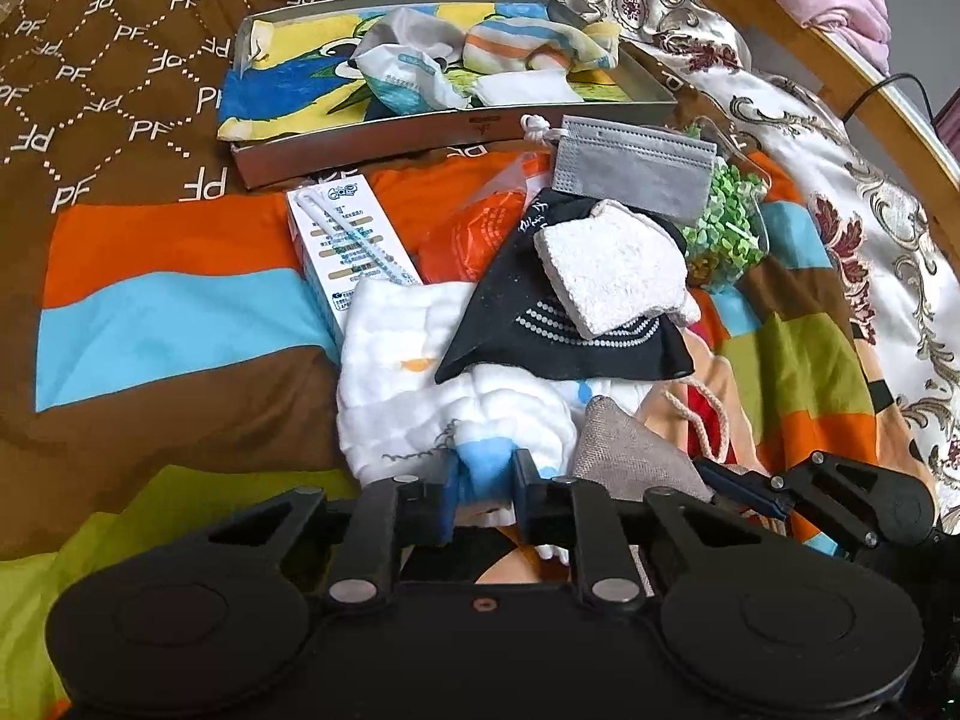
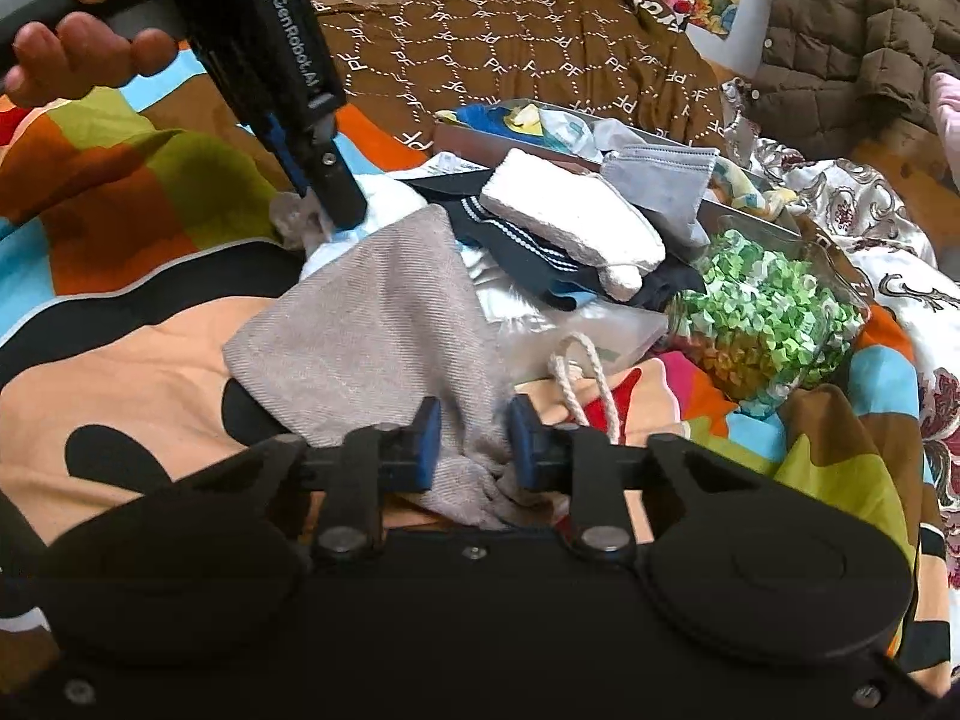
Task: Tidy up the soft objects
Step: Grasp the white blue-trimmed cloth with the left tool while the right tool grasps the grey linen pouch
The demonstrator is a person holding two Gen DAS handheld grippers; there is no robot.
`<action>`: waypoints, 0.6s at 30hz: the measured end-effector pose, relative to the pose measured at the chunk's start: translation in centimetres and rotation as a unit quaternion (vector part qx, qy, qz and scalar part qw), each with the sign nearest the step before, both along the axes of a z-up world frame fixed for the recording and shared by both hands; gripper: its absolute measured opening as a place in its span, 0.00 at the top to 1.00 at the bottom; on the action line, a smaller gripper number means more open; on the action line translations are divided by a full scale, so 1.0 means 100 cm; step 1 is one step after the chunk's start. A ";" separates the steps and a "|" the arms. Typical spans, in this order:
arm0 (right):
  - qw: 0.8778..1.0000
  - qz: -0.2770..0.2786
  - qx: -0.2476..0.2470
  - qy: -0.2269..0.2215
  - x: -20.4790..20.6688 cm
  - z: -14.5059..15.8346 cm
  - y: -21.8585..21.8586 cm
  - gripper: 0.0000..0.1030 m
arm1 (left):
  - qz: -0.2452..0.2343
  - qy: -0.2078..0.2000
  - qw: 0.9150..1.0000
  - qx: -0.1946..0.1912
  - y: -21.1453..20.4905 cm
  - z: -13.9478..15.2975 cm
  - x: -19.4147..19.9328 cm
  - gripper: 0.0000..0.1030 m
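My left gripper (image 1: 485, 471) is shut on the near edge of a white gauze cloth (image 1: 408, 384) with blue print, lying on the bed. It shows in the right wrist view (image 2: 336, 204) pinching the same cloth (image 2: 384, 198). My right gripper (image 2: 471, 441) is shut on a corner of a beige-grey cloth pouch (image 2: 372, 324), also seen in the left wrist view (image 1: 630, 450). A black sock (image 1: 540, 324), a white towel square (image 1: 612, 276) and a grey face mask (image 1: 636, 168) lie piled behind. A metal tray (image 1: 372, 141) at the back holds several soft items.
A white-blue carton (image 1: 354, 252) and an orange plastic bag (image 1: 468, 234) lie beside the pile. A clear jar of green paper stars (image 2: 762, 312) lies on its side at right. A drawstring cord (image 2: 582, 378) lies near my right gripper. Patterned bedding covers everything.
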State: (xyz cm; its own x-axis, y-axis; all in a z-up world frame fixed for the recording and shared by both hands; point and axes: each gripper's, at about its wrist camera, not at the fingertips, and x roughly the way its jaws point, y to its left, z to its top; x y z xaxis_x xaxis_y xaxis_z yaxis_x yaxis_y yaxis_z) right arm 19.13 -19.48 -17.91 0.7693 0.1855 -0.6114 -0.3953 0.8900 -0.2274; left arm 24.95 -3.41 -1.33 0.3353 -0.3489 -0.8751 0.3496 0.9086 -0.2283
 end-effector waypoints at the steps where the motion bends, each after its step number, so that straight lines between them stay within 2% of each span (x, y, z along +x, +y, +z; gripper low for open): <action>1: 1.000 0.001 -0.002 0.000 0.000 -0.001 0.000 0.88 | -0.001 0.000 1.000 0.004 -0.001 0.000 -0.001 0.83; 7: 1.000 0.006 -0.011 -0.006 -0.001 -0.002 0.001 0.90 | -0.007 -0.013 1.000 0.013 -0.005 0.006 -0.009 0.86; 10: 1.000 0.008 0.000 -0.003 0.000 -0.001 -0.001 0.81 | -0.013 -0.018 1.000 0.015 -0.007 0.007 -0.013 0.87; 13: 1.000 0.015 -0.002 -0.005 0.001 0.000 0.000 0.77 | -0.022 -0.025 0.999 0.021 -0.009 0.007 -0.016 0.87; 17: 1.000 0.018 -0.009 -0.003 0.007 -0.003 0.003 0.77 | -0.026 -0.030 0.999 0.022 -0.011 0.007 -0.019 0.88; 18: 1.000 0.018 -0.009 -0.002 0.008 -0.004 0.004 0.84 | -0.027 -0.032 0.999 0.022 -0.012 0.008 -0.020 0.88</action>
State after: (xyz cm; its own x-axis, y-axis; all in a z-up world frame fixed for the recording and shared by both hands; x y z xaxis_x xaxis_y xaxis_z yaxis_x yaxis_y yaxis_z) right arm 19.97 -19.08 -18.27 0.7645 0.2009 -0.6125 -0.4254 0.8711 -0.2453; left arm 22.95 -4.57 -0.49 0.3724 -0.3292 -0.8677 0.4108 0.8969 -0.1640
